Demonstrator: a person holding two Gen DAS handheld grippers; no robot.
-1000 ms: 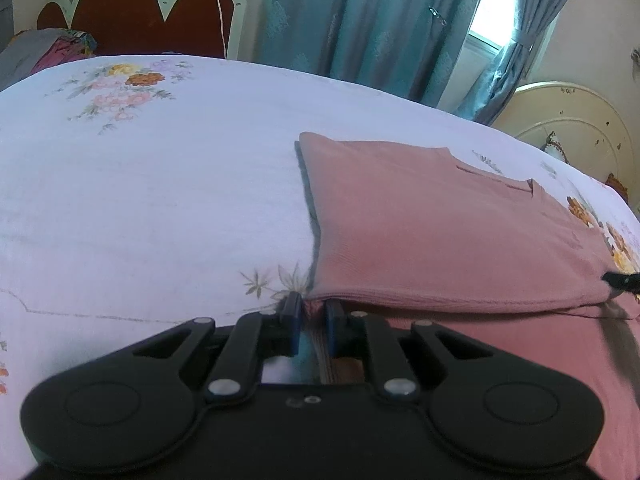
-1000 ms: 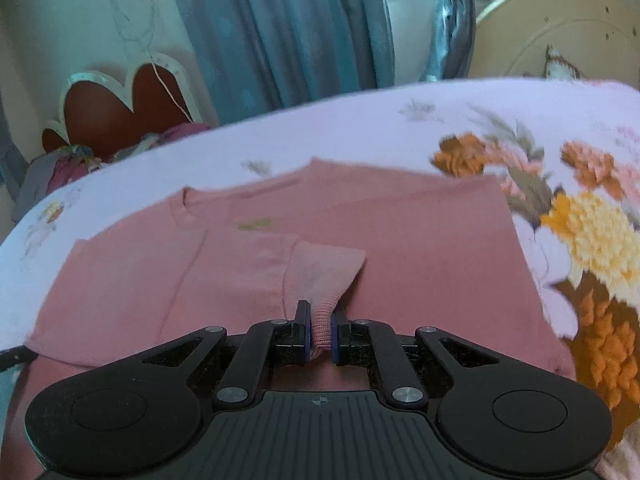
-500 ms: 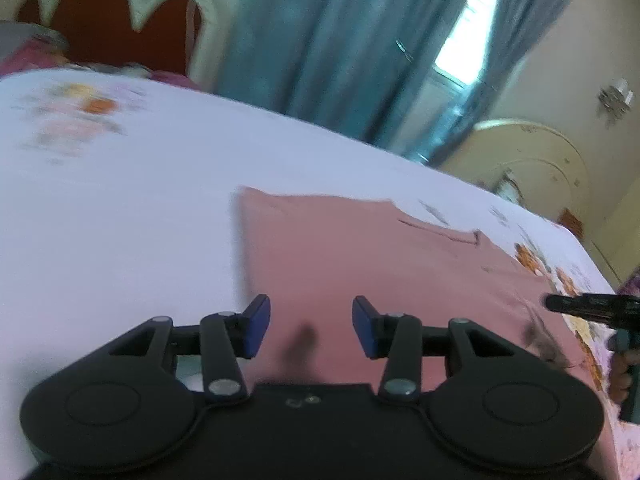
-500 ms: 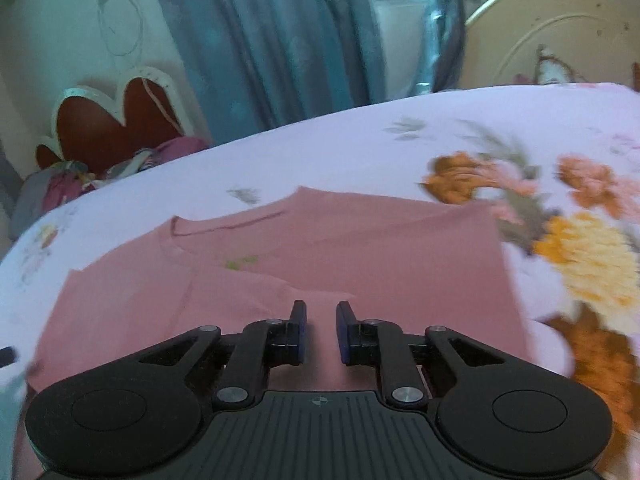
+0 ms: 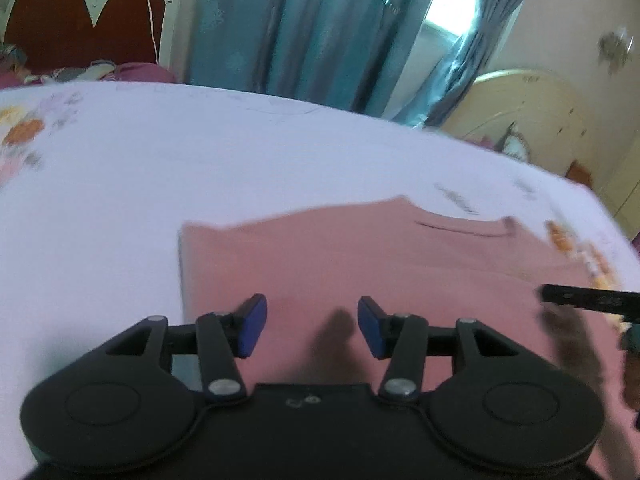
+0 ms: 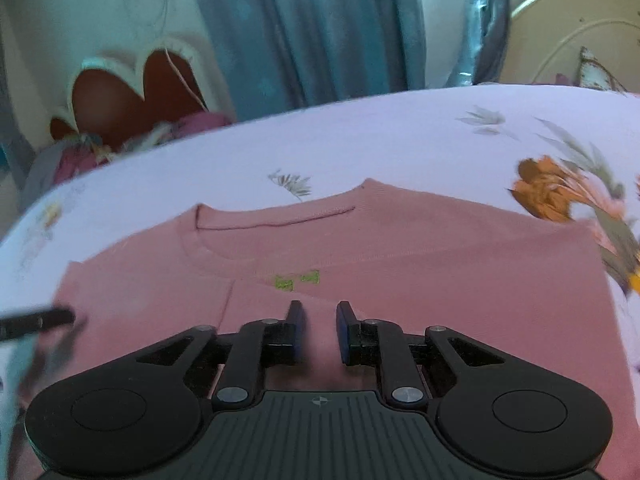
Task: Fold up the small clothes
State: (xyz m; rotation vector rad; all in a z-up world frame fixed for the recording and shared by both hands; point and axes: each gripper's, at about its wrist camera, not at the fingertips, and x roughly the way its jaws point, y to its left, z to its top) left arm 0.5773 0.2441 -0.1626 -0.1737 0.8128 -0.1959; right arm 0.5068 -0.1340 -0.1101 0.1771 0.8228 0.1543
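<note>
A pink shirt [image 5: 400, 264] lies flat on the floral bedsheet [image 5: 160, 160], neckline facing away, its sides folded inward. My left gripper [image 5: 310, 308] hovers over the shirt's left part; its jaws are opening and nothing is between the blue pads. In the right wrist view the same shirt [image 6: 440, 272] shows a small green label [image 6: 296, 280] below the collar. My right gripper [image 6: 319, 308] hangs above the shirt's middle, open by a narrow gap and empty. A finger of the right gripper [image 5: 580, 298] shows at the left view's right edge.
The bed's white sheet [image 6: 400, 140] spreads around the shirt with orange flower prints [image 6: 544, 188]. A red and white headboard [image 5: 80, 28] with bundled clothes stands at the far left. Teal curtains [image 5: 300, 28] and a cream rounded bed end [image 5: 520, 112] stand behind.
Both grippers let go of the pink fabric they pinched and opened, the left one wider. Both moved forward over the shirt, whose folded sleeves now lie flat.
</note>
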